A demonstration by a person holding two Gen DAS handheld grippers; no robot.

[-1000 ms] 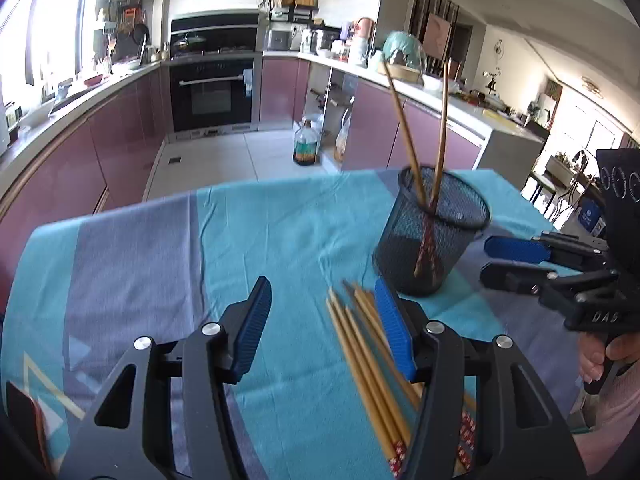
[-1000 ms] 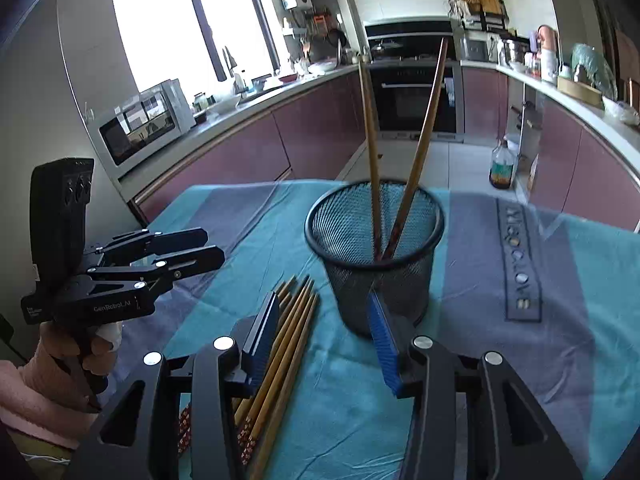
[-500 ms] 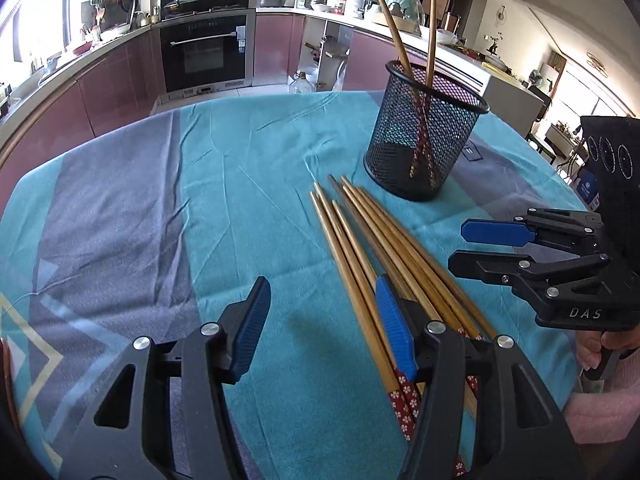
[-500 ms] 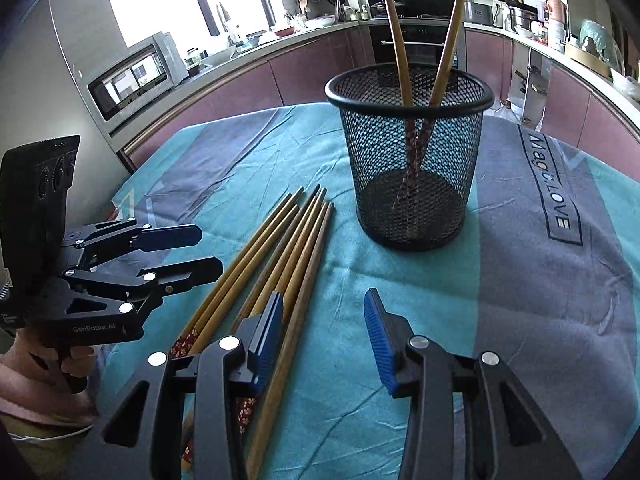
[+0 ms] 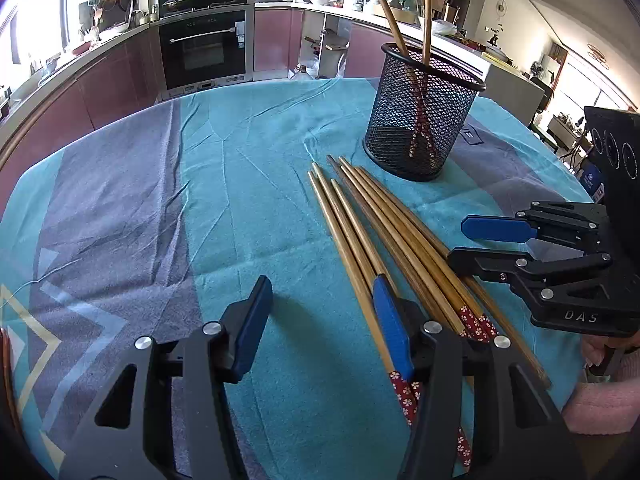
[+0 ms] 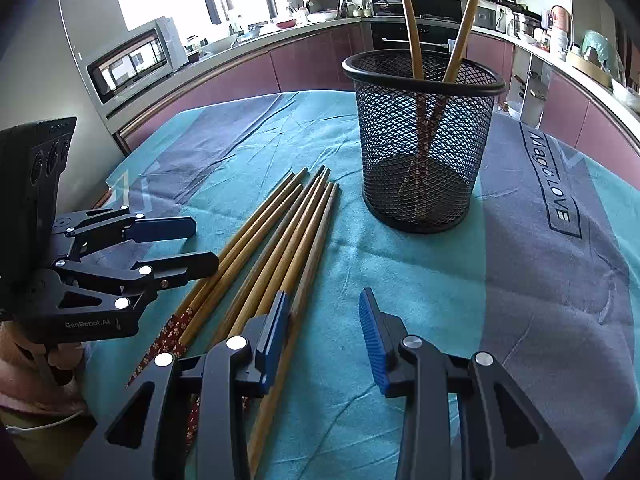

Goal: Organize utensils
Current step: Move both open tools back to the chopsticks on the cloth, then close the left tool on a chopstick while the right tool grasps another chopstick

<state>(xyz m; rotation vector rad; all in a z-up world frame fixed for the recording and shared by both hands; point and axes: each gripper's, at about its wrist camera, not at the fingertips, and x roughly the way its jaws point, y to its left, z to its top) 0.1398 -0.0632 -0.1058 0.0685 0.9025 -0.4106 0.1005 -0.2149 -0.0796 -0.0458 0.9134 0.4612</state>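
Several wooden chopsticks with red flowered ends (image 5: 384, 224) (image 6: 276, 236) lie side by side on the teal cloth. A black mesh cup (image 5: 424, 112) (image 6: 424, 140) stands beyond their tips and holds two chopsticks upright. My left gripper (image 5: 324, 320) is open and empty, low over the cloth, its right finger over the leftmost chopsticks; it also shows in the right wrist view (image 6: 200, 246). My right gripper (image 6: 324, 332) is open and empty, its left finger over the rightmost chopsticks; it also shows in the left wrist view (image 5: 456, 240).
The table carries a teal and grey cloth (image 5: 240, 184) (image 6: 540, 264). Kitchen counters, an oven (image 5: 206, 46) and a microwave (image 6: 132, 64) stand well behind the table.
Both grippers have drawn back and down from the mesh cup toward the near ends of the lying chopsticks. Both stay open and empty.
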